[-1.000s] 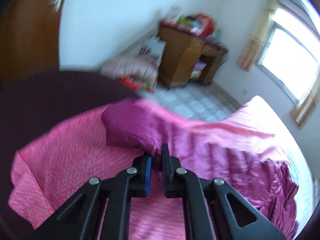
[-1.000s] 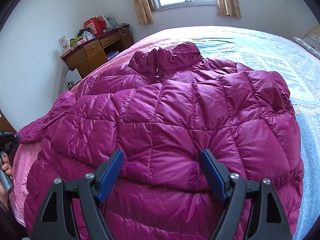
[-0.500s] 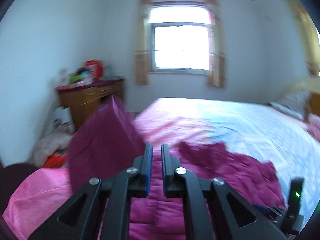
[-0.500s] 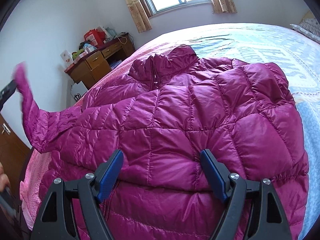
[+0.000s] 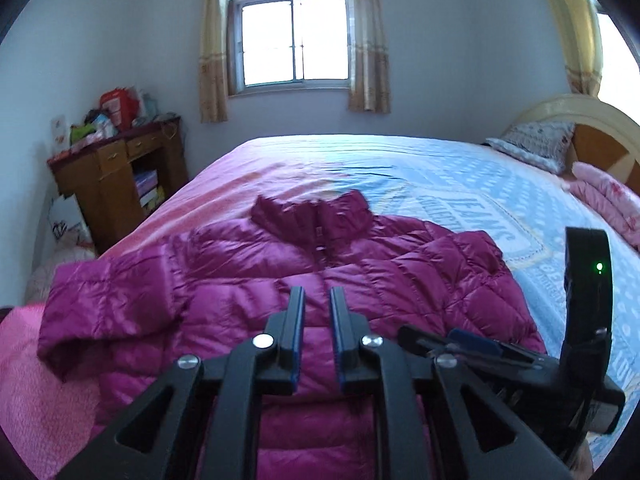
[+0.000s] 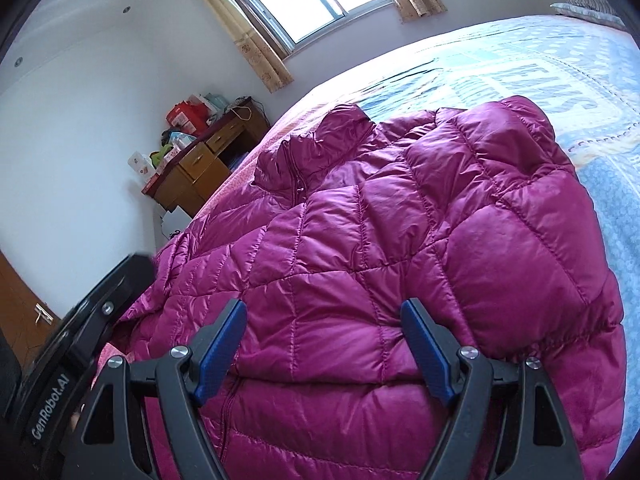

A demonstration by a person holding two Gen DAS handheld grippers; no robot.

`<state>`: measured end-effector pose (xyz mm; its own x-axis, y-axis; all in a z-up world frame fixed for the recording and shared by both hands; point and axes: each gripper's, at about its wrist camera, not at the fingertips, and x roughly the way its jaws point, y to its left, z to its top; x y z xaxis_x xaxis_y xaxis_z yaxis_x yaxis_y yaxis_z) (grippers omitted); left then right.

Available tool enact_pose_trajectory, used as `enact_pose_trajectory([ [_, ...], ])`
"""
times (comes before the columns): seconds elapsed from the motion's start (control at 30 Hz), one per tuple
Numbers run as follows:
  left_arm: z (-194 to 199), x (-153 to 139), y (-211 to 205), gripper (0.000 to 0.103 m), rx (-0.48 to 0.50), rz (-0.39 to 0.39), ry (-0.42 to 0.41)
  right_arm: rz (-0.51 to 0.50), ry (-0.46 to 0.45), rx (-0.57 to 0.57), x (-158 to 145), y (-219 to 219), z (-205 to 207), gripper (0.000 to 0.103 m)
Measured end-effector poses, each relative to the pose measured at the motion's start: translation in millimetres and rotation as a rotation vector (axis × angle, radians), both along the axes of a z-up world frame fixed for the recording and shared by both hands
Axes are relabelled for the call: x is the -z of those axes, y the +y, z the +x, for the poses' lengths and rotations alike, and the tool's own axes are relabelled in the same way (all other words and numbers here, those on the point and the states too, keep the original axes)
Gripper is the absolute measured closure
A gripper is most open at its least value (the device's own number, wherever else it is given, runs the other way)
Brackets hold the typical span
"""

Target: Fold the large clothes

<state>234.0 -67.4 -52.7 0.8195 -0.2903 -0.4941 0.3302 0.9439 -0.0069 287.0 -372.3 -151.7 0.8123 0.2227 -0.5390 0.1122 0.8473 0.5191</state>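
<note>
A magenta quilted down jacket [image 5: 320, 280] lies on the bed, collar [image 5: 316, 212] pointing toward the window. Its left sleeve [image 5: 104, 304] rests bent along the jacket's left side. My left gripper [image 5: 317, 296] hovers over the jacket's middle; its jaws are opening, a narrow gap apart, and nothing is pinched between them. In the right wrist view the jacket [image 6: 400, 240] fills the frame, its right side folded over the front. My right gripper [image 6: 324, 312] stands wide open just above that fold, holding nothing. The right gripper [image 5: 472, 346] also shows in the left wrist view.
The bed [image 5: 420, 168] has a pink and blue cover. A cluttered wooden desk [image 5: 116, 176] stands at the left wall beyond the bed's edge. A pillow [image 5: 536, 148], a headboard [image 5: 592, 120] and a folded pink blanket [image 5: 608, 200] are at the right.
My left gripper swung from the bed's left edge to over the jacket, carrying the sleeve. The sleeve now lies on the jacket's left and the jaws have parted. The right gripper rolled slightly.
</note>
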Motion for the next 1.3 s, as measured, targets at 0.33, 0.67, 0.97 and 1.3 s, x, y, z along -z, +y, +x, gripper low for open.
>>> enact_pose_trajectory([
  [0.33, 19, 28, 133, 0.058, -0.457, -0.061, 0.073, -0.048, 0.035, -0.065, -25, 25, 18, 0.023],
  [0.67, 28, 77, 168, 0.058, -0.576, -0.263, 0.237, -0.185, 0.103, -0.399, -58, 175, 137, 0.023],
  [0.97, 14, 78, 157, 0.06, -0.586, -0.276, 0.222, -0.325, 0.136, -0.4, -25, 224, 184, 0.074],
  [1.3, 11, 79, 160, 0.06, -0.581, -0.298, 0.222, -0.339, -0.126, -0.371, -128, 218, 119, 0.085],
])
